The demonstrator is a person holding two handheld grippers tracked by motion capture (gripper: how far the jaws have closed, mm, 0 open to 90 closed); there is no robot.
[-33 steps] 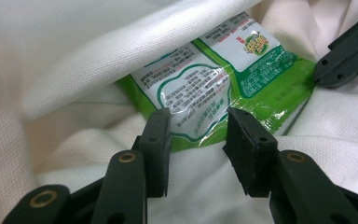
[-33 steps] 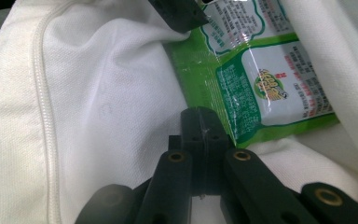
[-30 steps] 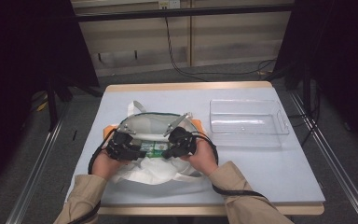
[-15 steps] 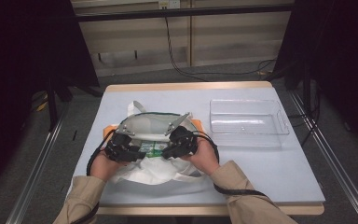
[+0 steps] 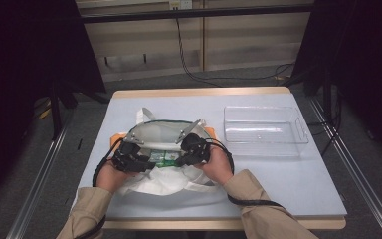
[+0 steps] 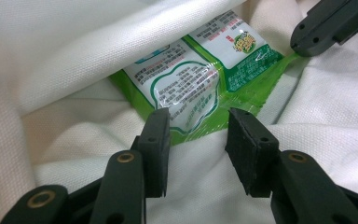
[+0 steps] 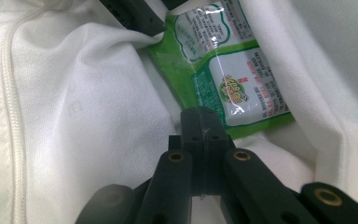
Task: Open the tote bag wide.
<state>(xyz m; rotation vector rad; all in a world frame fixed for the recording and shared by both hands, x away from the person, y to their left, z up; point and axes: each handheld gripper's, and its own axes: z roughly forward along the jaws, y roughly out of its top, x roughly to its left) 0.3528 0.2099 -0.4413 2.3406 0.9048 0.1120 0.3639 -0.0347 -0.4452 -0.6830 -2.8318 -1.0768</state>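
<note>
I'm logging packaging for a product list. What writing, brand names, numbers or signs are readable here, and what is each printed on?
Nothing can be quoted with certainty.
Green packet in the white cloth bag: panels of small red and dark print, too small and blurred to read.
Same packet, yellow and red logo in the right gripper view: stylised characters, not legible.
Clear plastic tray: no label visible.

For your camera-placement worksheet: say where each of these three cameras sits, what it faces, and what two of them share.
High view: above the person's side, looking forward and down on the table; forearms, hands and both claws show.
Left gripper view: on the left claw, open, facing a green snack packet in a white cloth bag.
Right gripper view: on the right claw, shut, facing the same.
Both gripper views share packet and bag.
</note>
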